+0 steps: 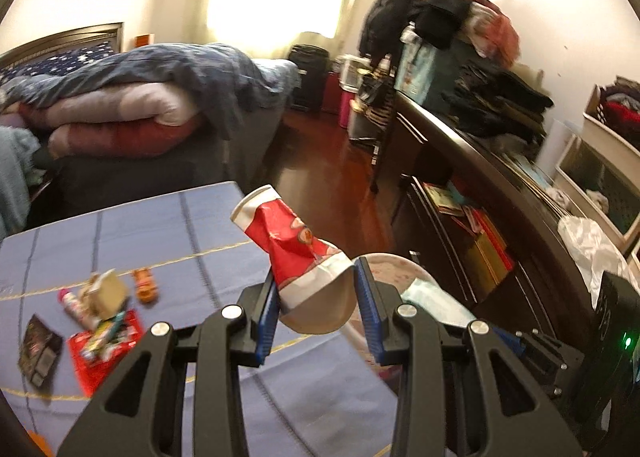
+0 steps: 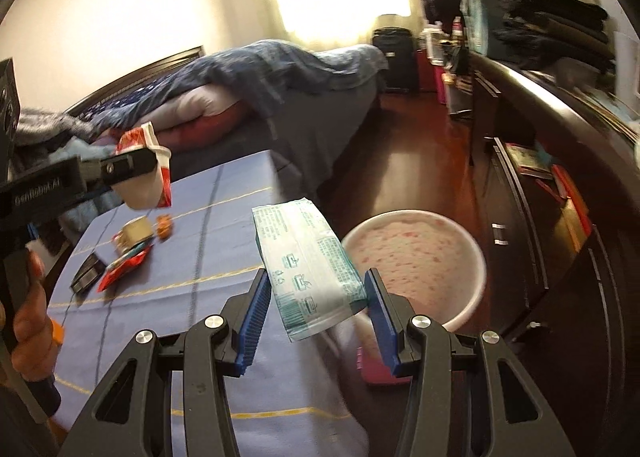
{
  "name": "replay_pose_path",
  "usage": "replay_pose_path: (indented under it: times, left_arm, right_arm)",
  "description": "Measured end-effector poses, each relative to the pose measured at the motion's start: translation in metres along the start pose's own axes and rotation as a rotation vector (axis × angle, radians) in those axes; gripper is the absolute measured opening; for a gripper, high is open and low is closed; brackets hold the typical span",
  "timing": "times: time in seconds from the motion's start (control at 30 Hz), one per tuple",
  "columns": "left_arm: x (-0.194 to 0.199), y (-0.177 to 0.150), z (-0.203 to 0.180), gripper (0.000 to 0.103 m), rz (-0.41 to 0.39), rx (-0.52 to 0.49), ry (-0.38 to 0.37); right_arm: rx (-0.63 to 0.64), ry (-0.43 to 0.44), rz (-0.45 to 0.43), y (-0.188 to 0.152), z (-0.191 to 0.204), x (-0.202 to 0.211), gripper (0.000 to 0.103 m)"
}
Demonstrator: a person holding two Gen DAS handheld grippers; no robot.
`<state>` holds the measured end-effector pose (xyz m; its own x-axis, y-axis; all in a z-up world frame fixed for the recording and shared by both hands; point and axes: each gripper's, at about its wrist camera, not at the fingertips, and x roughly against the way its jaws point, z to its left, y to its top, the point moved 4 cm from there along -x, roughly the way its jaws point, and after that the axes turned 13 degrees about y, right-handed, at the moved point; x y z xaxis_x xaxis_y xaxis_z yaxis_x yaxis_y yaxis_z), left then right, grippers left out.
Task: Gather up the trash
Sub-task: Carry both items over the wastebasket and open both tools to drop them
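My left gripper (image 1: 316, 289) is shut on a crumpled red and white paper cup (image 1: 292, 249) and holds it in the air above the table's right edge. It also shows in the right wrist view (image 2: 148, 173), at the left. My right gripper (image 2: 318, 289) is shut on a teal and white wet-wipe packet (image 2: 306, 261), held just left of a white bin (image 2: 472, 257) with a pink speckled inside that stands on the floor. The bin's rim (image 1: 392, 261) shows behind the cup in the left wrist view.
A blue tablecloth (image 2: 200, 257) covers the table. On it lie a red wrapper (image 1: 100, 349), a dark packet (image 1: 40, 349), a small cardboard box (image 1: 106, 291), a pink tube and an orange piece (image 1: 146, 285). A bed stands behind, a dark dresser (image 2: 560, 161) at right.
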<state>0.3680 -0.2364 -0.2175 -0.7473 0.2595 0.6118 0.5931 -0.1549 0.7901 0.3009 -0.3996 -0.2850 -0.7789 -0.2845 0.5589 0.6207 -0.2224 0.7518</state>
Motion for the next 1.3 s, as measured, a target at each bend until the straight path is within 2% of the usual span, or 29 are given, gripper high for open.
replay_pose_path:
  times: [0.27,0.57,0.97,1.07,1.13,1.3]
  left_arm:
    - [-0.034,-0.004,-0.046,0.036,0.038,-0.074,-0.073]
    - [-0.097,-0.014,-0.095,0.037,0.134,-0.122,-0.139]
    - [-0.183,-0.028,-0.125,0.039,0.297,-0.124,-0.203]
    - [-0.195,-0.029,-0.128,0.052,0.319,-0.115,-0.209]
    - [-0.196,-0.028,-0.129,0.065,0.303,-0.106,-0.214]
    - [-0.189,-0.021,-0.127,0.080,0.270,-0.089,-0.220]
  right_arm:
    - [-0.064,-0.100,-0.039,0.011,-0.053,0.007,0.049]
    - [-0.134,-0.176,-0.004,0.004,-0.107,-0.018,0.049]
    - [-0.175,-0.187,0.058,-0.003,-0.150,-0.069,0.049]
    - [-0.167,-0.196,0.061,-0.002,-0.152,-0.078,0.051]
    - [-0.167,-0.206,0.057,-0.003,-0.155,-0.081,0.051]
    - [-0.188,-0.211,0.060,-0.007,-0.159,-0.083,0.059]
